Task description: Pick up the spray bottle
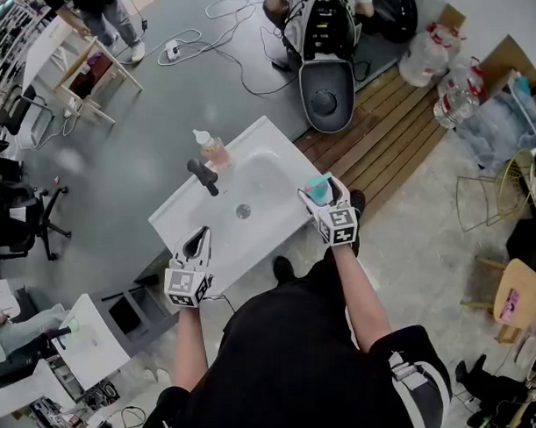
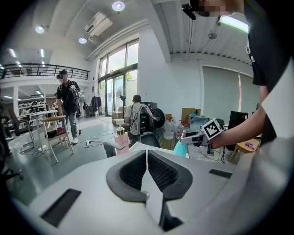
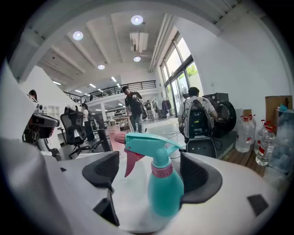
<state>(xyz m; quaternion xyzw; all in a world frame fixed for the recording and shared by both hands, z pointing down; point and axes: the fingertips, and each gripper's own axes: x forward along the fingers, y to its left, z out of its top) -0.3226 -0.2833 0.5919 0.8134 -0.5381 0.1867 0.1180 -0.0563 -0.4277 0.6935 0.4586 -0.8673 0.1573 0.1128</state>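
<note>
Teal spray bottle (image 3: 165, 188) stands upright at the sink's (image 1: 182, 210) right edge between the right gripper's (image 3: 151, 173) wide-apart jaws, nearer its right jaw, while the left gripper (image 2: 147, 172), pinched together on nothing, hangs off the sink's front corner.

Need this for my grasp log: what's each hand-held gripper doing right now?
Left hand-held gripper: closed, empty.
Right hand-held gripper: open, spray bottle standing between its jaws, not clamped.
</note>
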